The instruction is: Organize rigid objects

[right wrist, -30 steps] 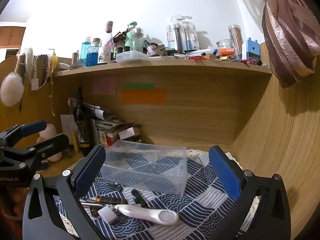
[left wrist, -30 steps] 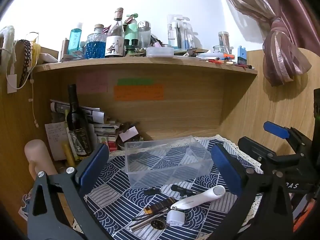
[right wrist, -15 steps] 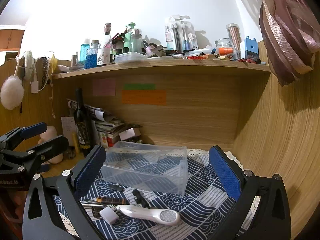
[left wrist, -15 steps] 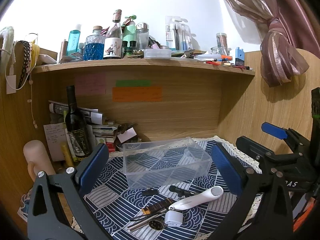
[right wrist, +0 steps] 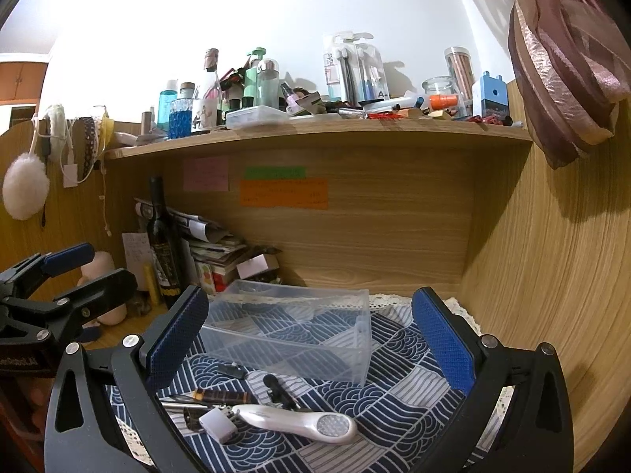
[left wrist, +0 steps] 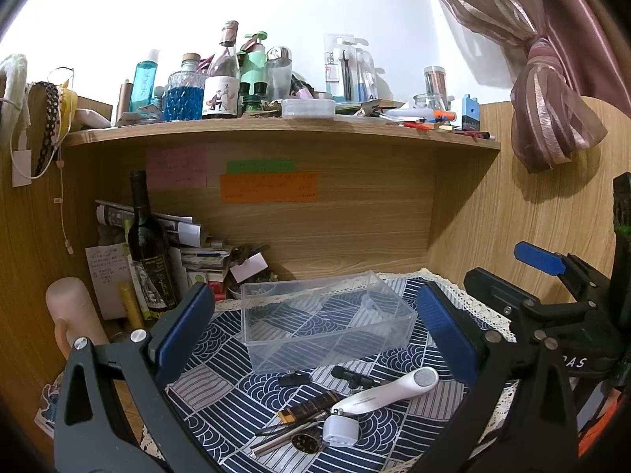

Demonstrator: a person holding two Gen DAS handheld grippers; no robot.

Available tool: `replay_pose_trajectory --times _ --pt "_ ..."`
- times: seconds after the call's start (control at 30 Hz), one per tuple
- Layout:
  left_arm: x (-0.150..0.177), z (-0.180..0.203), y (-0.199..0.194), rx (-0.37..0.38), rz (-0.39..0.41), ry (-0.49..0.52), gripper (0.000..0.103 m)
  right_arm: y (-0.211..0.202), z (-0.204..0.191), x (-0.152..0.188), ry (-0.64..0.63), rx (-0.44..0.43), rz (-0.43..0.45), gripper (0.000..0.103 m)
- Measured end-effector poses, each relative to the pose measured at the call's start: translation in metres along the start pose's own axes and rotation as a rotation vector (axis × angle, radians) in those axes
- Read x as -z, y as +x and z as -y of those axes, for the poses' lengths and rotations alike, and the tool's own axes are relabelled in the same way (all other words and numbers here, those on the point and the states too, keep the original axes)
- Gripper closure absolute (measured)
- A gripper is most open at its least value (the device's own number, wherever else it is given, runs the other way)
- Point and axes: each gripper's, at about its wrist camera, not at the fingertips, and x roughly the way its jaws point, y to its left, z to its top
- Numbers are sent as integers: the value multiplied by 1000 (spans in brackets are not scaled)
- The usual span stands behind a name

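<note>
A clear plastic box (left wrist: 323,321) (right wrist: 292,337) stands empty on a blue patterned cloth (left wrist: 221,374). In front of it lie a white handheld device (left wrist: 388,392) (right wrist: 299,421), a small white cube-shaped piece (left wrist: 341,429) (right wrist: 218,425), a brown-handled tool (left wrist: 311,404) (right wrist: 224,396), a black pen-like piece (left wrist: 351,376) (right wrist: 280,392) and a small black clip (left wrist: 294,378). My left gripper (left wrist: 315,335) is open and empty above these things. My right gripper (right wrist: 307,339) is open and empty, to the right of the left one.
A dark wine bottle (left wrist: 150,248), stacked papers and small boxes (left wrist: 205,260) and a pink cylinder (left wrist: 73,315) stand at the back left. The wooden shelf (left wrist: 276,130) above holds several bottles. Wooden walls (right wrist: 552,276) close in the back and right.
Both grippers have shifted slightly; the view sits a little lower and closer. Nothing on the cloth has moved, and both grippers stay open.
</note>
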Motion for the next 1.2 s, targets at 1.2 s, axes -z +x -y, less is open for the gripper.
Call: replay_pose_trajectory --times 1.2 --pt "-1 -5 -2 1 0 -23 0 1 -2 -2 17 -34 -15 0"
